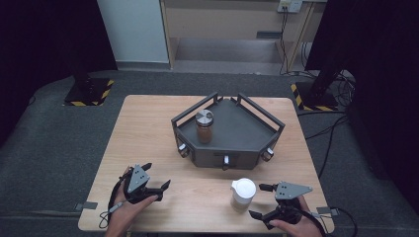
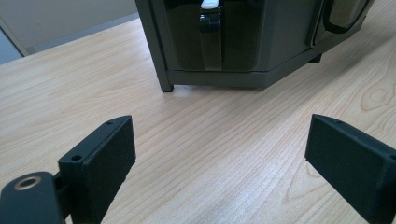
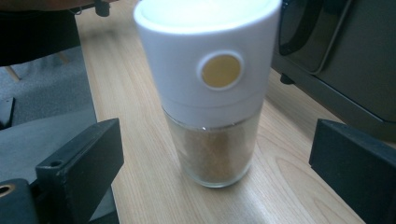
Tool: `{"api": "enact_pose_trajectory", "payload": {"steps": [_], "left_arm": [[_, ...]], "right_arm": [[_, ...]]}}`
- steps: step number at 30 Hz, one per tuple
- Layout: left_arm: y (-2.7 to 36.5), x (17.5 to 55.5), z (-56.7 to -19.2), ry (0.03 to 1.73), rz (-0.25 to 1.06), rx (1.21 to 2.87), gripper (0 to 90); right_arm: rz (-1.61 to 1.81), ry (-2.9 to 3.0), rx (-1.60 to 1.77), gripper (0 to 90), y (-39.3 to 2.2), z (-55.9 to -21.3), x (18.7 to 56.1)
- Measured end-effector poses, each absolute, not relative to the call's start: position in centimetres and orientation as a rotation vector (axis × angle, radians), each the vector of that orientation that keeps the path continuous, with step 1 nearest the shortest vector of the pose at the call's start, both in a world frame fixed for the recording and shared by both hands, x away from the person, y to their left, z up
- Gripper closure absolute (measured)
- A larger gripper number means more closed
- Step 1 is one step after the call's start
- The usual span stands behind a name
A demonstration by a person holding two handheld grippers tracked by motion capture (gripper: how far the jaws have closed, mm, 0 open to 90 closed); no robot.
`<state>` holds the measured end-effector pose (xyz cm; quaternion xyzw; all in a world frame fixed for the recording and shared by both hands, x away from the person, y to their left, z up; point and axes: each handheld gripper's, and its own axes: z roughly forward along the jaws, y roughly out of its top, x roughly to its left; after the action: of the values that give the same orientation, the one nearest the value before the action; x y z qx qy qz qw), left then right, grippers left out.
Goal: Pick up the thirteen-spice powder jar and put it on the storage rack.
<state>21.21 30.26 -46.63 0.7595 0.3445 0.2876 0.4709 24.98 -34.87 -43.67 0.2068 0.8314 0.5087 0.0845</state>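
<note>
A white-capped glass shaker [image 1: 243,194] [image 3: 211,93] of brown powder stands upright on the table near the front edge. My right gripper [image 1: 260,201] [image 3: 215,172] is open just to its right, jaws apart on either side of the shaker's line without touching it. At the front left my left gripper [image 1: 157,176] [image 2: 224,163] rests open over bare wood, pointing at the dark rack [image 1: 232,148] [image 2: 215,42]. A brown jar with a metal lid [image 1: 204,126] stands upright on the rack's top tray, left of middle.
The dark five-sided rack sits mid-table with a raised rail and knobs [image 1: 226,160] on its front faces. Bare wood [image 1: 143,128] lies between the grippers and the rack. Floor stands [image 1: 89,91] flank the table at the back.
</note>
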Motion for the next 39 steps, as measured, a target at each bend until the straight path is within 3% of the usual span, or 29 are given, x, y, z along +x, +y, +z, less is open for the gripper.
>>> {"api": "enact_pose_trajectory", "payload": {"steps": [39], "left_arm": [[30.1, 21.3, -46.8, 0.84, 0.705, 1.89, 7.6]], "right_arm": [[1.586, 2.416, 0.609, 4.8, -32.4, -44.2, 24.6]]}}
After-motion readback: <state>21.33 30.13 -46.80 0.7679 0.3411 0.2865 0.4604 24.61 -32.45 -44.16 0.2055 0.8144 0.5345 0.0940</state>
